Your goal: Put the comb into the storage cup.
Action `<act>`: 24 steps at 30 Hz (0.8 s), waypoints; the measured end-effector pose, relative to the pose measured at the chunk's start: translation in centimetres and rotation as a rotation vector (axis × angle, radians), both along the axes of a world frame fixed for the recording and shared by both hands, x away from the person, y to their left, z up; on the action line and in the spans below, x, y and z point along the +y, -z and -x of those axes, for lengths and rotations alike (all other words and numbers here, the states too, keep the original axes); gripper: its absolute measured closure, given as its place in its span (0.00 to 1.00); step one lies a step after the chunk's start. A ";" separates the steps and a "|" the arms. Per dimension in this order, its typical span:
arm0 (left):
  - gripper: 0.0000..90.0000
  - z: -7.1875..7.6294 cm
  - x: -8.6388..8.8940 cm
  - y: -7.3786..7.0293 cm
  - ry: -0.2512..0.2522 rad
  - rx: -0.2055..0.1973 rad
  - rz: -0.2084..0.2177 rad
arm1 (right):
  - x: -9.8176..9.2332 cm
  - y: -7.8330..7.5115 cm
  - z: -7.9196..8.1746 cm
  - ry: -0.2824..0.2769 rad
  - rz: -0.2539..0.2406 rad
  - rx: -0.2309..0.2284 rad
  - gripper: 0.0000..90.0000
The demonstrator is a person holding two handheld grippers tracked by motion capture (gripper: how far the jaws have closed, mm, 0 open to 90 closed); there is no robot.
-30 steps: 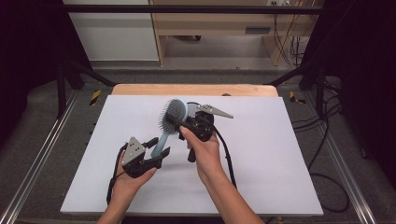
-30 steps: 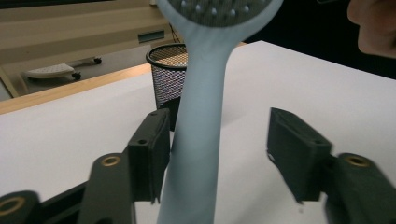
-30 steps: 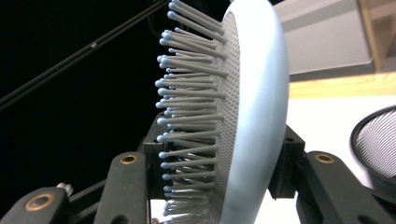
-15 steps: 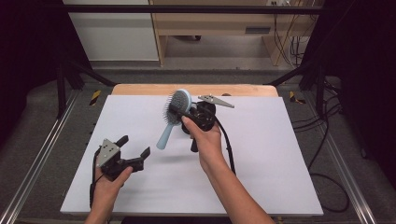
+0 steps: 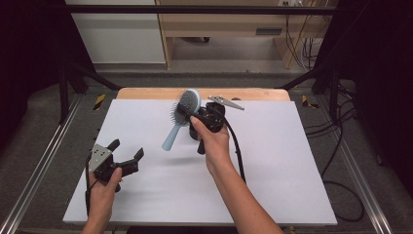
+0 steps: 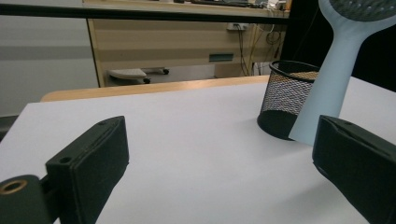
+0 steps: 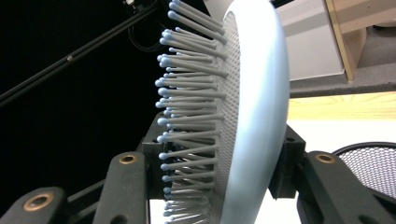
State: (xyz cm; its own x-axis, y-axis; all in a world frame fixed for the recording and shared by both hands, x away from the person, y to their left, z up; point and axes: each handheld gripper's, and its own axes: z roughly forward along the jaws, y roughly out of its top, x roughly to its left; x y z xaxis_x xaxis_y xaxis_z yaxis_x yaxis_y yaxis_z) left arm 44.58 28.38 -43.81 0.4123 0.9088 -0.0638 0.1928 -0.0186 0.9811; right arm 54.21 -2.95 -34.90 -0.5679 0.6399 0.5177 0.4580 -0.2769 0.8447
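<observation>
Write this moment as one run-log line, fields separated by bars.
right claw: shut on hairbrush | left claw: open, holding nothing | mesh cup: on table

A white sheet (image 5: 292, 161) covers the desk, whose light wooden edge (image 5: 146, 92) shows along the far side. Metal rails (image 5: 39, 170) run past the left and right edges over a grey floor (image 5: 234, 66) (yellow-and-black striped markers sit near the far corners). Black frame bars (image 5: 195, 9) cross above, with dark curtains (image 5: 29, 58) closing off both sides. Beyond the far edge stand a white cabinet (image 5: 122, 29) and a pale wooden bench (image 5: 229, 24). Black cables (image 5: 336, 146) trail over the floor on the right. The light is even and soft.
</observation>
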 end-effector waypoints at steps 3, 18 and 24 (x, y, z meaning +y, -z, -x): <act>0.03 -0.1 0.0 0.1 0.011 0.002 -0.005 | -0.1 -0.3 -0.2 0.002 0.003 -0.003 0.58; 0.02 -0.1 -0.2 0.3 0.043 -0.002 -0.009 | -0.3 -2.2 -1.9 0.036 -0.001 -0.021 0.58; 0.02 -0.2 -0.5 0.4 0.059 0.001 -0.011 | -0.3 -2.3 -2.7 0.050 -0.010 -0.026 0.58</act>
